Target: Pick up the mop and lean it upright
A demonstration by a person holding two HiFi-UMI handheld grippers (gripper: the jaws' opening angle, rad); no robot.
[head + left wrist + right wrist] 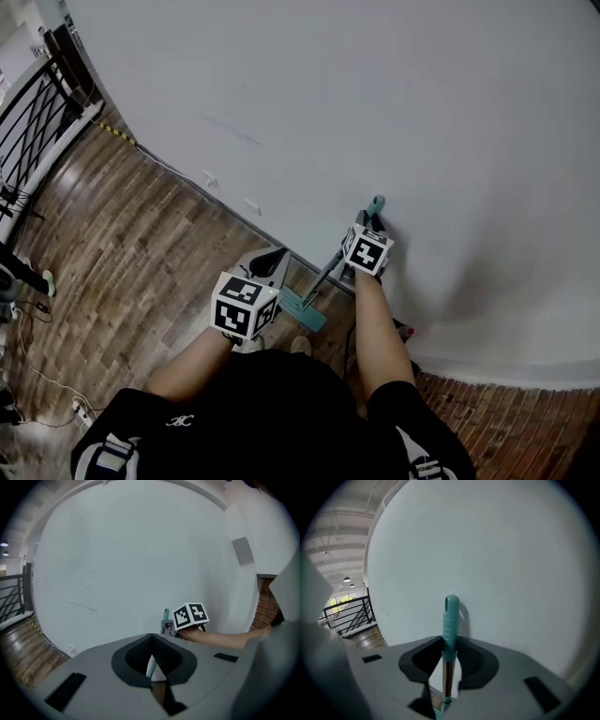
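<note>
1. Teal-handled mop (327, 273), in your head view, stands steeply just beside the white wall (422, 112), its head at 7 o'clock.
2. Left gripper view: your left gripper (151, 638) has its jaws pressed together, empty.
3. Right gripper view: your right gripper (450, 641) pinches the mop's grip, whose tip points to 12 o'clock.

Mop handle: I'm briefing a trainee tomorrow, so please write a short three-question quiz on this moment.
1. Which gripper has the mop handle between its jaws?
2. True or false: the left gripper has its jaws wide apart.
3. The handle's teal tip is nearest: A the white wall, B the black railing, C the brick wall.
Key: 1 the right gripper; 2 false; 3 A.
</note>
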